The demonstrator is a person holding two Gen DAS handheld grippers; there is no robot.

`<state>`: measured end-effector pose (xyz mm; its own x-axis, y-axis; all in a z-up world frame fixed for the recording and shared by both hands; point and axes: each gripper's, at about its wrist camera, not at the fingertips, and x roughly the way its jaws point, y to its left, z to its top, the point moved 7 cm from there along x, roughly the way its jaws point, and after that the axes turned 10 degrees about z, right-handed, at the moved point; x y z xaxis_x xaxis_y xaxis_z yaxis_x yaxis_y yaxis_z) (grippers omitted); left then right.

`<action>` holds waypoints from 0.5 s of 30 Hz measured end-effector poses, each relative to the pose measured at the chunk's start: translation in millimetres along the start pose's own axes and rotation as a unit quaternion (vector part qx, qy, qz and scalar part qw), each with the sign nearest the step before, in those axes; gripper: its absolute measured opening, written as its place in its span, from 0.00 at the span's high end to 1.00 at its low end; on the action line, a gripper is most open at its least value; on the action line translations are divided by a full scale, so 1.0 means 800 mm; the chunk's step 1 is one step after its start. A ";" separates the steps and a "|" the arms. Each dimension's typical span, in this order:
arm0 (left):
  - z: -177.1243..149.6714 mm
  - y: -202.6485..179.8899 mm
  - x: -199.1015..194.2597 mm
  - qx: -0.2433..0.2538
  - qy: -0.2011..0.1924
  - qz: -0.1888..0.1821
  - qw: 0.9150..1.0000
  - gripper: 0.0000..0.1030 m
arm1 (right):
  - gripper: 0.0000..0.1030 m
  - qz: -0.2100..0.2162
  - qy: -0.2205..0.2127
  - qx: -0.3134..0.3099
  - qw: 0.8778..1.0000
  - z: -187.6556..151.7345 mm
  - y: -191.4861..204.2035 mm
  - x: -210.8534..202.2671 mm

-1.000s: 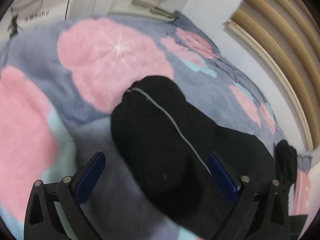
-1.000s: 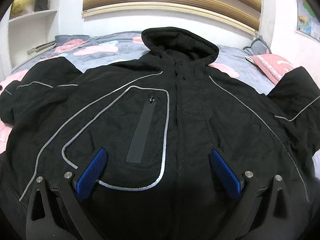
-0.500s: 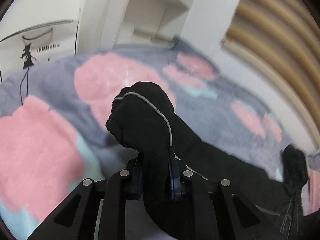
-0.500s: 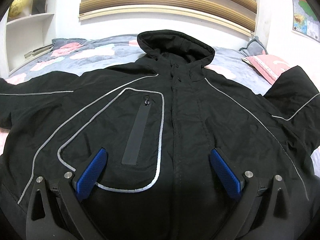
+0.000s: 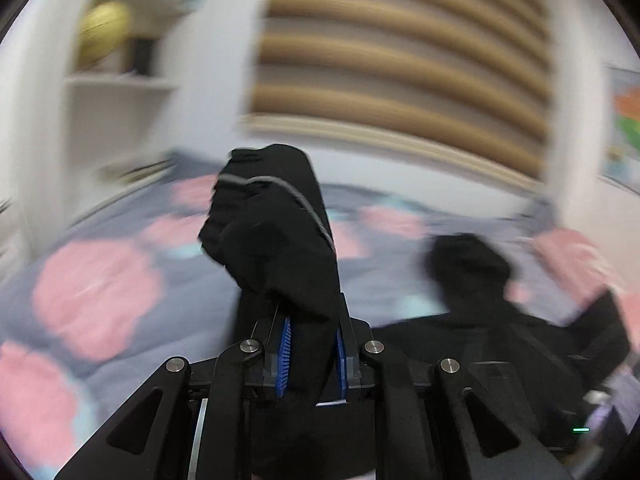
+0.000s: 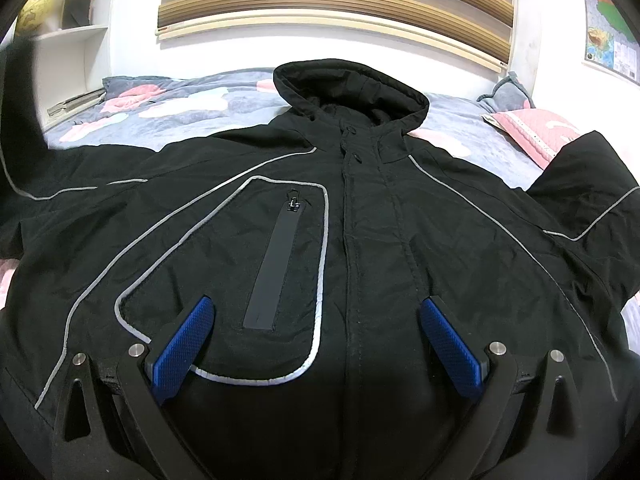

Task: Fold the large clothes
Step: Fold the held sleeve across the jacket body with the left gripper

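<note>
A black hooded jacket [image 6: 360,248] with grey piping lies face up on the bed, hood [image 6: 352,88] toward the headboard. In the left wrist view my left gripper [image 5: 310,344] is shut on the jacket's sleeve end [image 5: 276,232], which stands up bunched above the blue pads, lifted off the bed. The same sleeve [image 6: 20,100] rises at the far left edge of the right wrist view. My right gripper [image 6: 316,344] hovers open over the jacket's lower front, fingers astride the zipped chest pocket [image 6: 276,264] and the front placket, with nothing between them. The other sleeve [image 6: 584,200] lies out to the right.
The bed carries a grey quilt with pink flowers [image 6: 168,104] and a pink pillow [image 6: 536,128] at the right. A slatted headboard [image 6: 336,4] backs it. White shelves with a yellow globe [image 6: 38,10] stand at the left; a wall map [image 6: 608,24] hangs at the right.
My left gripper shut on the sleeve end, then lifted it off the quilt and swung round toward the headboard. The right gripper stayed still and open.
</note>
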<state>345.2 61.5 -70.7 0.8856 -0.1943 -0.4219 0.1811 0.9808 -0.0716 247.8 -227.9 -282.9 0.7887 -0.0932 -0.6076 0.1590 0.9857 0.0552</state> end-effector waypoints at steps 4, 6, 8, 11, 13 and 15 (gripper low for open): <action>-0.024 -0.128 0.023 0.058 0.039 -0.087 0.994 0.83 | 0.00 0.003 0.003 0.003 1.000 0.000 -0.001 0.001; -0.052 -0.169 0.053 0.079 0.079 -0.099 0.989 0.83 | 0.00 0.006 0.006 0.005 1.000 0.000 -0.002 0.002; -0.092 -0.205 0.098 0.086 0.140 -0.115 0.980 0.83 | 0.00 0.010 0.007 0.008 1.000 0.000 -0.004 0.003; -0.159 -0.232 0.150 0.080 0.234 -0.139 0.959 0.82 | 0.00 0.013 0.007 0.011 1.000 0.000 -0.005 0.003; -0.194 -0.240 0.166 0.087 0.270 -0.141 0.949 0.77 | 0.00 0.015 0.007 0.012 1.000 0.000 -0.006 0.003; -0.200 -0.238 0.161 0.087 0.271 -0.146 0.948 0.70 | 0.00 0.018 0.008 0.016 1.000 0.000 -0.007 0.003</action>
<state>356.5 -148.4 -256.3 0.4464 -0.3756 -0.8122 0.4937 0.8604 -0.1265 248.8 -233.7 -284.9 0.7846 -0.0543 -0.6176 0.1491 0.9835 0.1029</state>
